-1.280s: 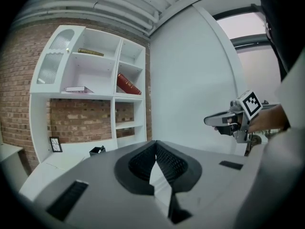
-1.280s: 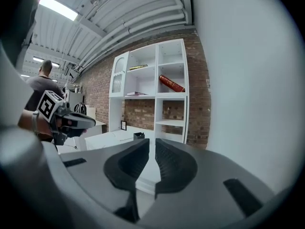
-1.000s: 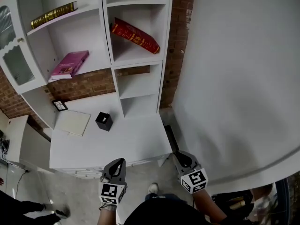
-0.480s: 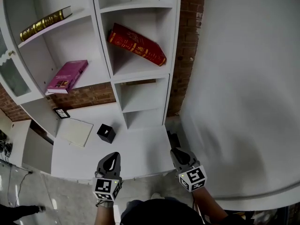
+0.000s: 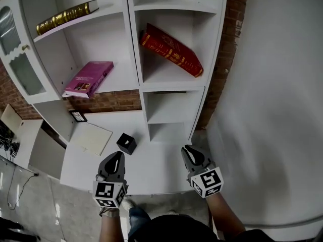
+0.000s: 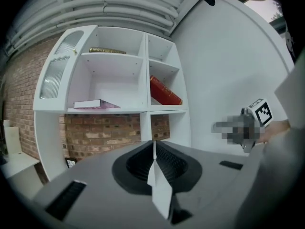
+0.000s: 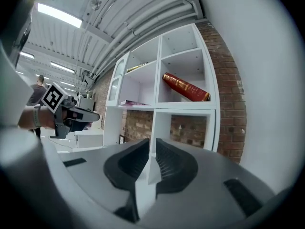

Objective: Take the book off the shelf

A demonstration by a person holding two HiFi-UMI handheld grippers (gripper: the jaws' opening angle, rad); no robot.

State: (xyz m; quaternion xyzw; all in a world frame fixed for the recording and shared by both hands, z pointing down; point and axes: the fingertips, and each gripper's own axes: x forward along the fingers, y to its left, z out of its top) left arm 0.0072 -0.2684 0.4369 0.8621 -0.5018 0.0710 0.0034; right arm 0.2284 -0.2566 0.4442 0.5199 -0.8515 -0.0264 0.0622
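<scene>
A red book [image 5: 170,49] leans tilted in the upper right compartment of the white shelf unit [image 5: 136,39]; it also shows as the red book [image 6: 165,90] and the red book [image 7: 186,87] in the gripper views. A pink book [image 5: 88,78] lies flat on the left middle shelf, and a gold-lettered book [image 5: 65,16] lies on the shelf above. My left gripper [image 5: 117,156] and right gripper [image 5: 187,150] hover over the counter's front edge, well below the books. Both are shut and hold nothing: the left gripper [image 6: 153,146] and the right gripper [image 7: 151,146] show closed jaws.
On the white counter [image 5: 161,170] sit a small black cube [image 5: 126,143], a cream pad [image 5: 91,138] and a little black frame [image 5: 77,116]. A white wall [image 5: 272,110] stands close on the right, and brick shows behind the shelves. A glass-fronted cabinet door [image 5: 20,64] hangs at far left.
The shelf unit has shifted right and looks nearer in the head view. Both grippers have risen from below the counter's edge to over its front part, still shut.
</scene>
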